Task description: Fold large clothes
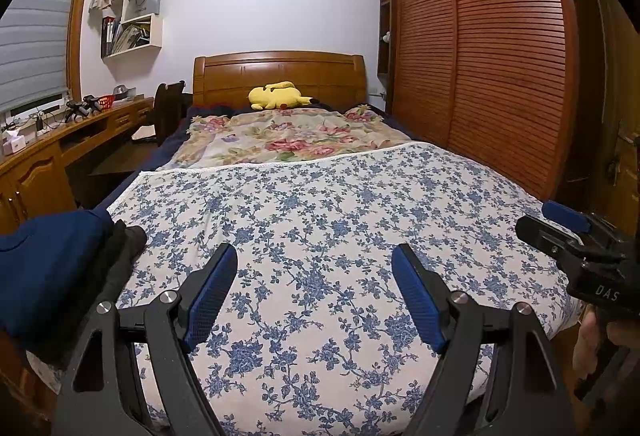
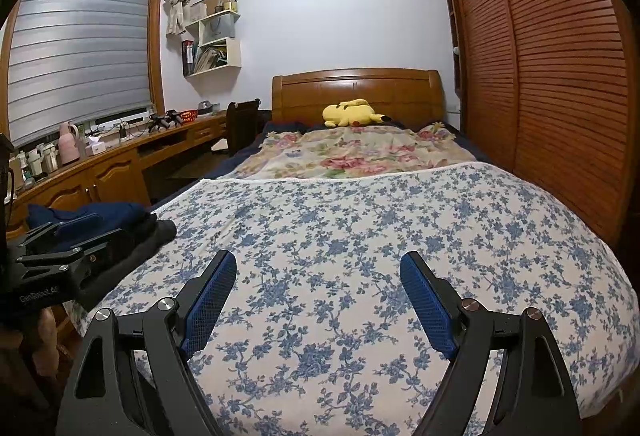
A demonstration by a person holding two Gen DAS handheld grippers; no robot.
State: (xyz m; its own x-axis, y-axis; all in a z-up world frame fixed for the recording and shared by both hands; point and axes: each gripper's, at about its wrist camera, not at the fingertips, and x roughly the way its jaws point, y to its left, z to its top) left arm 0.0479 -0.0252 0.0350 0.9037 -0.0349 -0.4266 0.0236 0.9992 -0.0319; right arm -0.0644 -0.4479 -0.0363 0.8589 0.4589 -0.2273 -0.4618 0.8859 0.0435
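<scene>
both grippers idle over the blue-floral white bedsheet (image 1: pixel 320 220): left gripper (image 1: pixel 314 292) and right gripper (image 2: pixel 318 296) have fingers spread apart, holding nothing; looks like a between-garments step. the stack of dark navy and black clothes (image 2: pixel 120 224) sits at the near left edge of the bed, seemingly already folded, long axis hard to tell; next move calls for fetching a fresh garment and spreading it flat.
</scene>
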